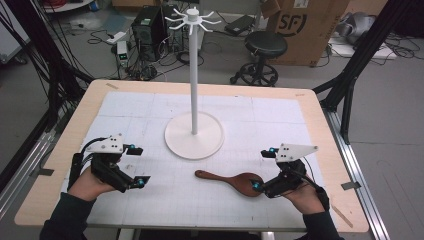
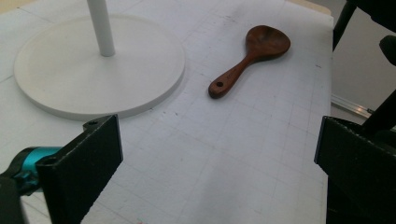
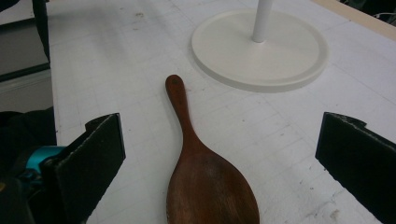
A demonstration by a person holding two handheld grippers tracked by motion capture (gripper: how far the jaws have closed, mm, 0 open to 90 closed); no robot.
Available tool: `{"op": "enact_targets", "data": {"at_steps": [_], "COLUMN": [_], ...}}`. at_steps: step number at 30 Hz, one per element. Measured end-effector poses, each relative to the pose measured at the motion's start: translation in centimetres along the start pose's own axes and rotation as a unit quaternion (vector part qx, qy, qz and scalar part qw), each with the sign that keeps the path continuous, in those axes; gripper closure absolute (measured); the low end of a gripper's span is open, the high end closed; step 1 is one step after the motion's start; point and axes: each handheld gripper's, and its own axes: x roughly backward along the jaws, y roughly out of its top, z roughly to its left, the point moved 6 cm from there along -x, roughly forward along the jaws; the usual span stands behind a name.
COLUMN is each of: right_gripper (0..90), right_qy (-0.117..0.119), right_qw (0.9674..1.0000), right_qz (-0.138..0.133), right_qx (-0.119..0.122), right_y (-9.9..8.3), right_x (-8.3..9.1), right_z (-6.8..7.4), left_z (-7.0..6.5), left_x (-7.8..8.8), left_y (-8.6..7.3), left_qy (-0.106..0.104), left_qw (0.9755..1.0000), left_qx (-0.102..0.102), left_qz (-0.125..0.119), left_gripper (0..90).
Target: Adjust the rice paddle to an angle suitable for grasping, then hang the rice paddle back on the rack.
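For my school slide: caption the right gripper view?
Open right gripper poised over wooden spoon near white stand.

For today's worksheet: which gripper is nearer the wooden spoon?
Right. The right gripper sits at the wooden spoon bowl; the left gripper is apart, beyond its handle.

On the mat (image 1: 150, 115) covering the table (image 1: 90, 100), the stand (image 1: 194, 135) sits mid-table, w/ the spoon (image 1: 230, 181) lying flat just in front of its base, slightly to your right, handle pointing left. Your right gripper (image 1: 263, 170) is at the spoon's bowel end, bowl btwn its spread jaws. Your left gripper (image 1: 137, 165) is well left of the spoon, front-left of the stand base.
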Motion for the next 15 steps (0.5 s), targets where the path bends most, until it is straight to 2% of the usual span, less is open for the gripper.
{"op": "enact_targets", "data": {"at_steps": [3,10,15], "right_gripper": [0.3,0.3,0.3], "right_qy": [0.001,0.005,0.009], "right_qw": [1.0,0.9999,0.9999], "right_qz": [0.0,0.002,0.005], "right_qx": [-0.002,-0.011,-0.005], "right_y": [-0.05,-0.48,-0.47], "right_x": [0.13,0.26,0.14], "right_z": [-0.02,-0.09,-0.13], "left_z": [-0.05,0.13,0.19], "left_x": [0.21,0.57,0.81], "left_y": [0.17,0.01,-0.17], "left_qy": [-0.002,0.0,-0.005], "left_qw": [1.0,1.0,0.9999], "left_qx": [0.0,0.0,-0.001], "left_qz": [-0.008,-0.009,-0.011], "left_gripper": [1.7,1.7,1.7]}}
